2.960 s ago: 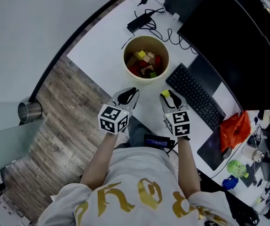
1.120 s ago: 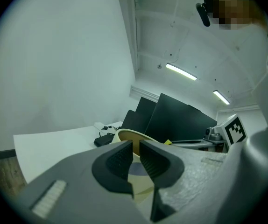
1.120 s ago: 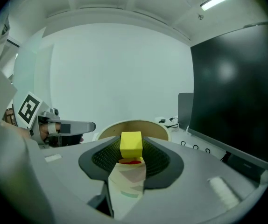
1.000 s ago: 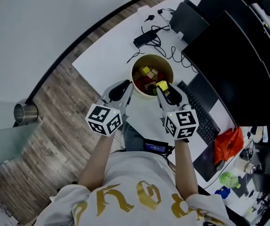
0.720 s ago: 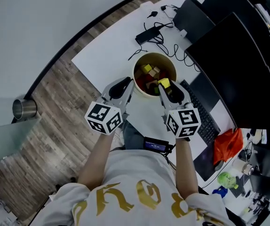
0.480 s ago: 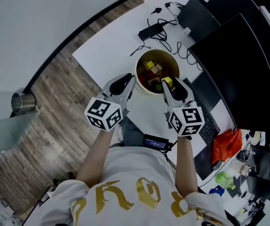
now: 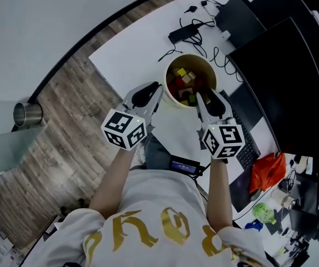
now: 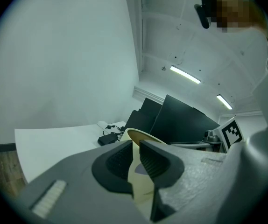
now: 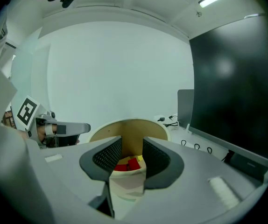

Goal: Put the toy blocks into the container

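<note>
White desk (image 7: 131, 49) holds one tan container (image 7: 167, 85) of blocks (image 7: 184, 79) and one black adapter (image 7: 183, 33).

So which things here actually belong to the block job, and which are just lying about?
Job in hand:
container
toy blocks, already inside it

Just lying about:
keyboard
monitor
power adapter with its cables
orange bag
metal cylinder

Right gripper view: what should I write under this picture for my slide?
Right gripper, jaws empty and just closing a little, points into the round container where red blocks lie.
</note>
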Available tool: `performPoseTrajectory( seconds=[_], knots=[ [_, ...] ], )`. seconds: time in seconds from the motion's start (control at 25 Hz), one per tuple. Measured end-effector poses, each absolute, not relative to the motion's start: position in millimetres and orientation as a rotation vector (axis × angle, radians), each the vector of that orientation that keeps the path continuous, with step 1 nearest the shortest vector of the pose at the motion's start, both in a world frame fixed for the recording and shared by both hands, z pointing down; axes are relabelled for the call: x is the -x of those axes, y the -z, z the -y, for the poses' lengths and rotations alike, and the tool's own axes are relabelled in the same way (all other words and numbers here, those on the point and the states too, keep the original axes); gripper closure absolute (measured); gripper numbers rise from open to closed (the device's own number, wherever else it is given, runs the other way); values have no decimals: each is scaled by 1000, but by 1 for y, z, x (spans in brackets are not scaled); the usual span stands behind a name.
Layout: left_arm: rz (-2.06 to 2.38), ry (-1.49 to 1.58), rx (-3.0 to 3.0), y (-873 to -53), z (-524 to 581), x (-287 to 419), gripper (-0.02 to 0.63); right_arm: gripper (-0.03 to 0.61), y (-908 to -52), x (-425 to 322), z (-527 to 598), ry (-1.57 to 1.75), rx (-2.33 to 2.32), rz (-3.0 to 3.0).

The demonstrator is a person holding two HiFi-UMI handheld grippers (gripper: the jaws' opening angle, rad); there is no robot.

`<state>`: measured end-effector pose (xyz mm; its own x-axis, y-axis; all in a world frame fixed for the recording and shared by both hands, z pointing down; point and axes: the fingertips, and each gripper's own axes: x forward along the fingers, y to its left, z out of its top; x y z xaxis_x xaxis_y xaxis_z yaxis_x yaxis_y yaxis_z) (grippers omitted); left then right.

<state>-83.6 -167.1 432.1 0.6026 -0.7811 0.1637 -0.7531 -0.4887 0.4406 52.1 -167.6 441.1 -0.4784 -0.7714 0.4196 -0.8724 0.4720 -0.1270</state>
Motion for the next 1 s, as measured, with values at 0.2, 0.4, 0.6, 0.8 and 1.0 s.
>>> performPoseTrajectory(
  seconds=[0.2,0.4,0.6,0.8,1.0],
  knots=[
    [1223,70,-2369,-429,162,86,563,431,-437,-50,165,-453,-1402,2426],
    [1246,27,-2386,-425,156,91,563,491,-427,-51,161,-435,-1457,2443],
    [1261,28,-2404,-415,147,92,563,553,-421,-54,148,-446,-1478,2454],
    [1271,-32,-2426,-411,133,88,592,555,-418,-54,130,-438,-1472,2451],
    [1270,-56,-2425,-407,113,88,614,555,-409,-55,108,-495,-1504,2496]
  ],
)
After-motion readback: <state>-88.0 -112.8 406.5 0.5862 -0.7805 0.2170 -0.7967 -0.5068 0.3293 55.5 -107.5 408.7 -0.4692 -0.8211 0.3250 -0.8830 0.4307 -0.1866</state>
